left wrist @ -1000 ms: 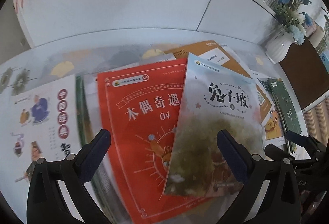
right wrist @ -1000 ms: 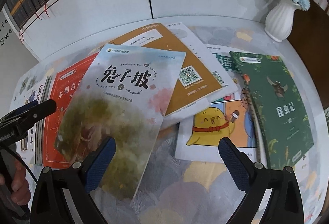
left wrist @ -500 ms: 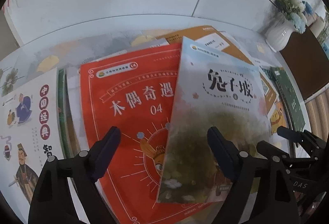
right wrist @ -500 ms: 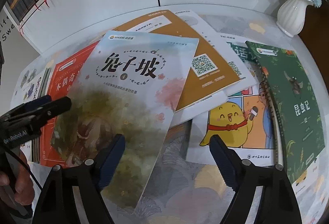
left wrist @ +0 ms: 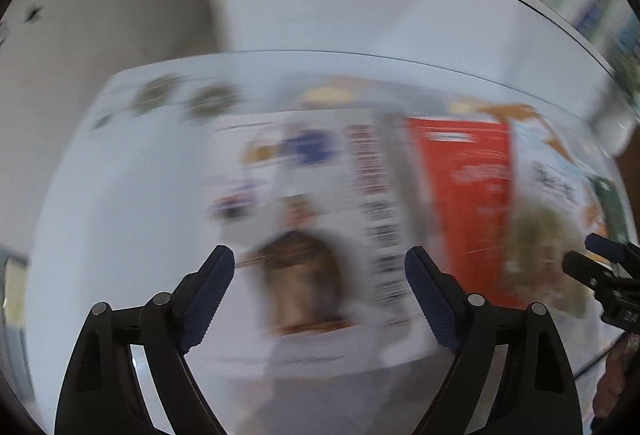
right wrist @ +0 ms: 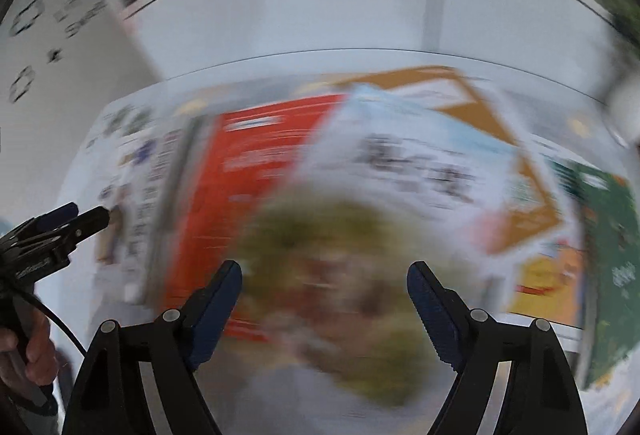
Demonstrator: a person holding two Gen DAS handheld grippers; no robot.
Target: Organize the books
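Both views are smeared by motion. Several books lie overlapping on the table [left wrist: 100, 235]. My left gripper [left wrist: 320, 275] hovers over a white picture book [left wrist: 304, 219], jaws opening, nothing between them. To its right lie a red book [left wrist: 464, 195] and a pale blue book [left wrist: 552, 203], with my right gripper [left wrist: 580, 251] at the frame edge. In the right wrist view my right gripper [right wrist: 324, 295] stands open above the pale blue book [right wrist: 360, 235], not touching it. The red book [right wrist: 256, 195] lies left of it. My left gripper [right wrist: 90, 213] shows at far left.
An orange book [right wrist: 520, 195], a yellow cartoon book [right wrist: 548, 283] and a green book [right wrist: 612, 235] lie to the right. A white cabinet [left wrist: 360, 3] with shelved books above stands behind the table. A hand [right wrist: 28, 351] grips the left tool's handle.
Both grippers have swept to the left. The left one went from above the red and pale blue books to above the white picture book. Both jaws stand a little narrower than a second ago.
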